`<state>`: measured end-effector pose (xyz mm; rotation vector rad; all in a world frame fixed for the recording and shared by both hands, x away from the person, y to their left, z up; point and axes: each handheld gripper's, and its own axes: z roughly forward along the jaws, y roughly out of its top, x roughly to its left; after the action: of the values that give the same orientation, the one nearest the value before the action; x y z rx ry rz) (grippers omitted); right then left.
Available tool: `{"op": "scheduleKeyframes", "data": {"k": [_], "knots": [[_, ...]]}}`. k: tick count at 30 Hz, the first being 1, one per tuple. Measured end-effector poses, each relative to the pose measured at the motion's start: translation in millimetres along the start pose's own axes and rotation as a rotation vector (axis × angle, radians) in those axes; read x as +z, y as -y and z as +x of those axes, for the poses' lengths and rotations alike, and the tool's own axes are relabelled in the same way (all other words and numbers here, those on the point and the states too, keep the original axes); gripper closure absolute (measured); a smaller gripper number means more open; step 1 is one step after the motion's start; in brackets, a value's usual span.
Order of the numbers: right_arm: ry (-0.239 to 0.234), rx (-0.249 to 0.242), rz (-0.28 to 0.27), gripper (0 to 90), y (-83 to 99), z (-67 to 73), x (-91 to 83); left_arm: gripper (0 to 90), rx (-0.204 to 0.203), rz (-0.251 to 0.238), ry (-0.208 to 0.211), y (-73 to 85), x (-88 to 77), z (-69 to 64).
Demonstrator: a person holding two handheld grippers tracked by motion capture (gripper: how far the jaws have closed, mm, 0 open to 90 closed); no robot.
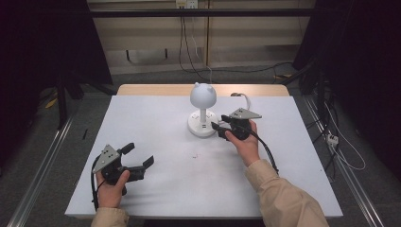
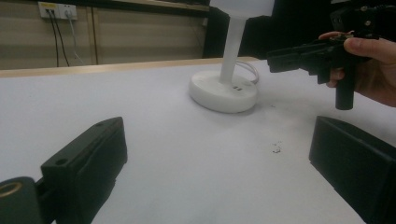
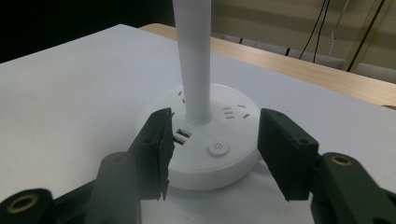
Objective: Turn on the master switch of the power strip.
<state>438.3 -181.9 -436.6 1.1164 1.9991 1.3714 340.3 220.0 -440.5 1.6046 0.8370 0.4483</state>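
Observation:
A white desk lamp with a round head stands on a round base at the table's far middle. The base carries a power button, USB ports and socket slots. My right gripper is open, its jaws level with the base's near edge and standing to either side of the button, with nothing between them. The stem rises just beyond. My left gripper is open and holds nothing at the front left, far from the lamp base.
The white table top has a wooden strip along its far edge. The lamp's white cable loops behind the base. A small speck lies on the table. Cables run over the floor at the right.

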Motion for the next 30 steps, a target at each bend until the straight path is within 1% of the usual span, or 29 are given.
{"op": "scheduleKeyframes", "data": {"k": [2, 5, 6, 14, 18, 20, 30], "knots": [[-0.002, 0.002, -0.002, 47.2, -0.4, -0.5, 0.4, 4.0, 0.001, 0.001, 0.000, 0.0, 0.1, 0.0], [-0.004, 0.007, -0.005, 50.6, -0.8, -1.9, 1.8, 4.0, 0.006, 0.002, 0.001, -0.2, 0.3, 0.1], [-0.004, 0.012, -0.003, 51.2, -0.7, -1.9, 1.9, 3.9, 0.001, 0.000, 0.002, -0.1, 0.3, -0.1], [-0.004, 0.008, 0.000, 58.0, -0.4, -3.1, 4.1, 4.0, 0.003, -0.004, 0.004, -0.7, 0.3, -0.2], [-0.016, 0.029, -0.005, 63.0, 0.2, -5.7, 6.5, 3.9, 0.004, -0.002, 0.002, -0.8, 0.4, -0.1], [-0.019, 0.036, -0.006, 63.9, 0.3, -6.3, 6.9, 4.0, 0.004, -0.004, 0.003, -0.8, 0.2, 0.1], [-0.018, 0.016, 0.009, 66.4, -2.3, -5.4, 11.3, 4.0, 0.000, -0.006, 0.006, -0.9, 0.1, 0.0]]}}
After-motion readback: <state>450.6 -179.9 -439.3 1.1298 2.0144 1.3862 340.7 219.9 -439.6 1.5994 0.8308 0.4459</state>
